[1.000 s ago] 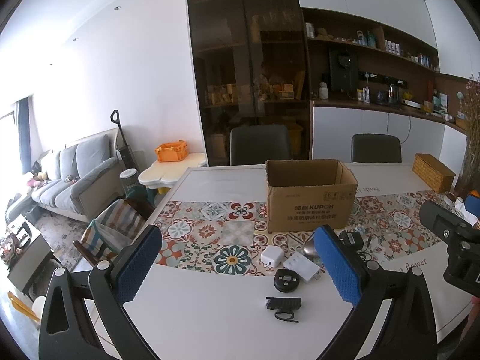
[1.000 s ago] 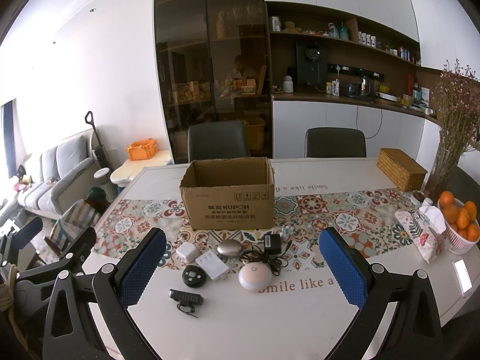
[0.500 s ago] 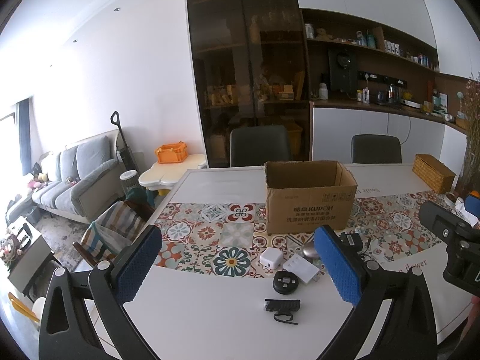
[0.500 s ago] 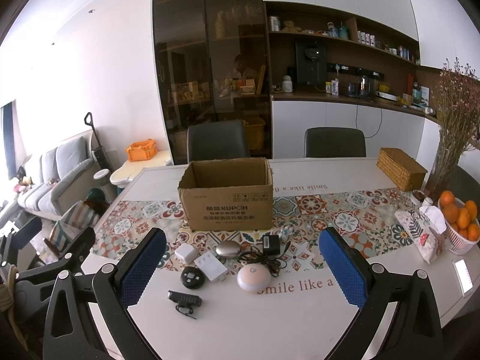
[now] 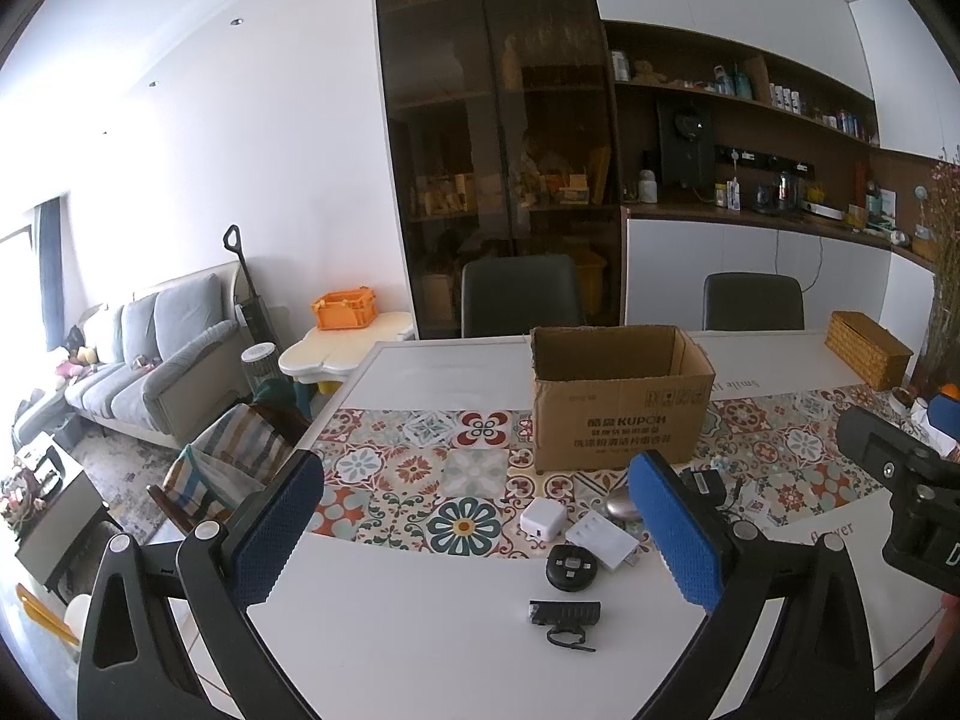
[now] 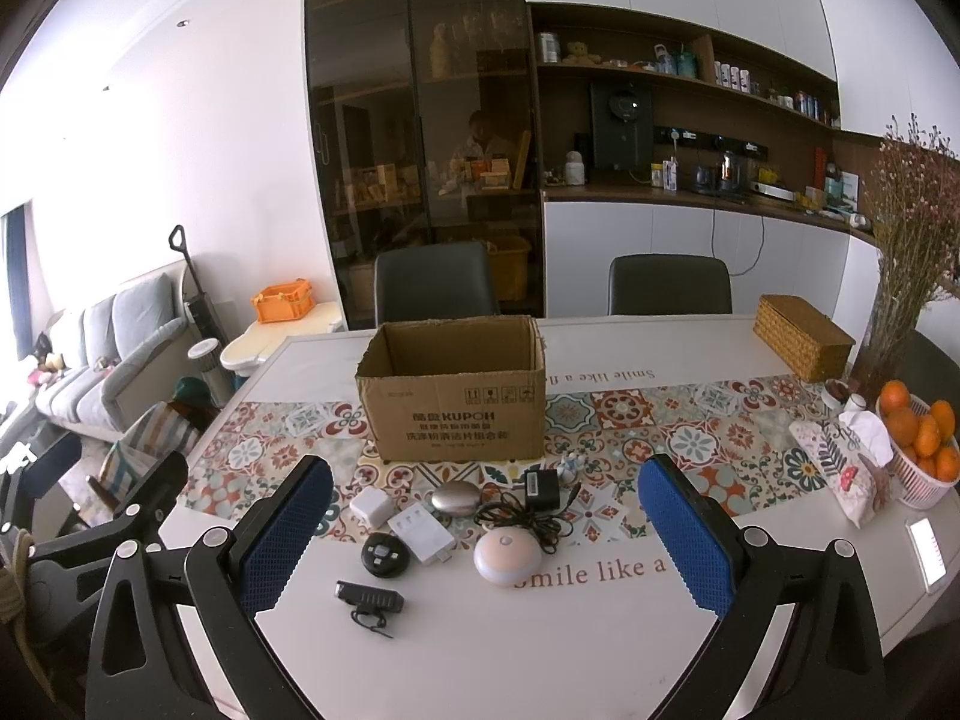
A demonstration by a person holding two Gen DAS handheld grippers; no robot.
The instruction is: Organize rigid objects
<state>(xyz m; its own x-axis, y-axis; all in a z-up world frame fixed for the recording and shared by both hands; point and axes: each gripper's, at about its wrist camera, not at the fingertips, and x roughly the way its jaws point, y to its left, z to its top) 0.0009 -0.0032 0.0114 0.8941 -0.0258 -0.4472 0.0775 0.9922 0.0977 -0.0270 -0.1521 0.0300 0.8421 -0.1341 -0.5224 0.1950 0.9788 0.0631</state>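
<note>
An open cardboard box (image 6: 456, 396) stands mid-table; it also shows in the left wrist view (image 5: 618, 399). In front of it lie small rigid items: a white cube charger (image 6: 370, 506), a white flat adapter (image 6: 420, 533), a metal pebble (image 6: 455, 498), a black power adapter with cable (image 6: 540, 489), a pink round lamp (image 6: 507, 558), a black round remote (image 6: 385, 553) and a black clip device (image 6: 369, 597). My right gripper (image 6: 486, 531) is open and empty, above the table's near edge. My left gripper (image 5: 477, 531) is open and empty, to the left.
A wicker box (image 6: 803, 343) stands at the back right. A fruit basket with oranges (image 6: 921, 447), a tissue pouch (image 6: 840, 468) and a dried flower vase (image 6: 900, 300) are at the right edge. Two chairs (image 6: 435, 282) stand behind the table (image 6: 480, 660).
Both views have shifted very slightly; the items sit a little lower and nearer in the frames. Nothing was grasped or moved.
</note>
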